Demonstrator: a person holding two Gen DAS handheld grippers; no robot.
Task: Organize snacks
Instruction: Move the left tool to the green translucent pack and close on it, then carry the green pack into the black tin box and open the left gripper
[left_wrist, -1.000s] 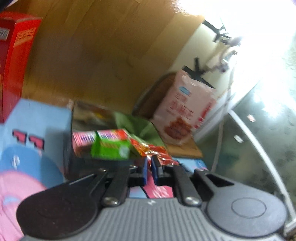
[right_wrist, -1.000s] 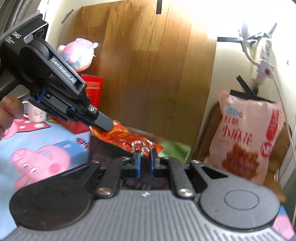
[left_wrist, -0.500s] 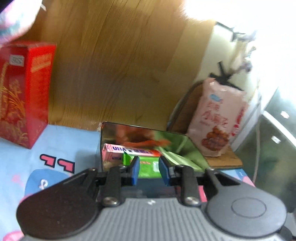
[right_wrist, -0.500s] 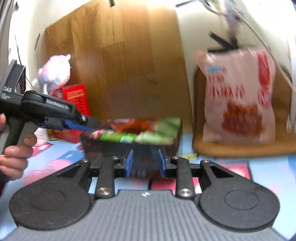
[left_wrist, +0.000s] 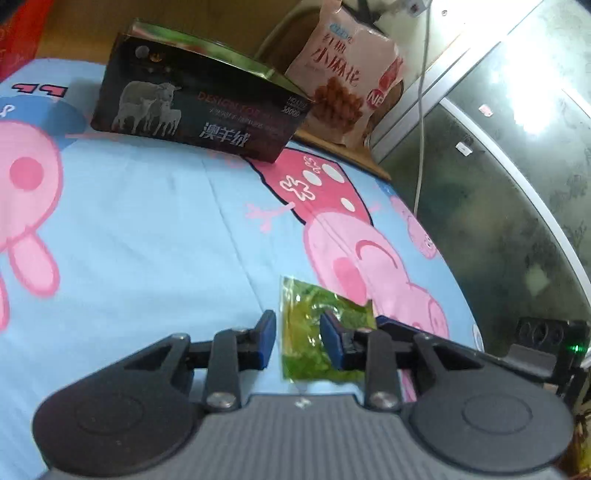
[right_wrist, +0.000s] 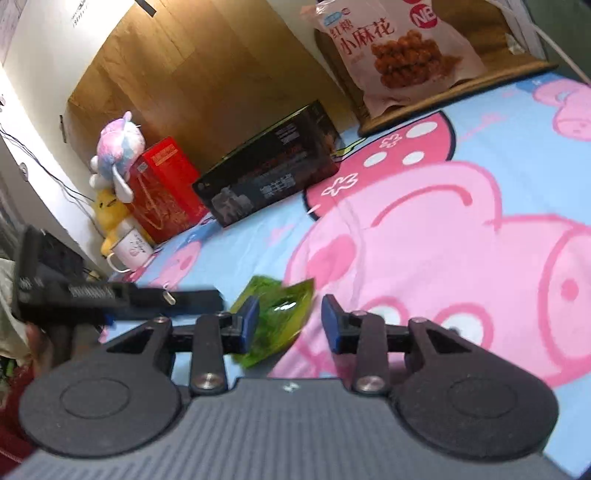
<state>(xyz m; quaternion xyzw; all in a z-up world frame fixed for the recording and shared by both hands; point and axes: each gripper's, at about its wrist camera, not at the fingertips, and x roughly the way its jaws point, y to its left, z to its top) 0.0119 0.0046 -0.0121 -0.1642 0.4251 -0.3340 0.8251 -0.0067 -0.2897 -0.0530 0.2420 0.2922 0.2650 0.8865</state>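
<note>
One green packet (left_wrist: 317, 332) lies near you; one dark box (left_wrist: 199, 107) far; your left gripper (left_wrist: 297, 339) and right gripper (right_wrist: 289, 322) fingers are spreading, clamping nothing.

Two wrist fisheyes, each angled down along its tool, close over a cartoon-print sheet (left_wrist: 147, 229). Shared by both: green packet (left_wrist: 314, 332) (right_wrist: 275, 321), dark box (left_wrist: 199, 110) (right_wrist: 269, 173), snack bag (left_wrist: 347, 70) (right_wrist: 399, 51).
</note>
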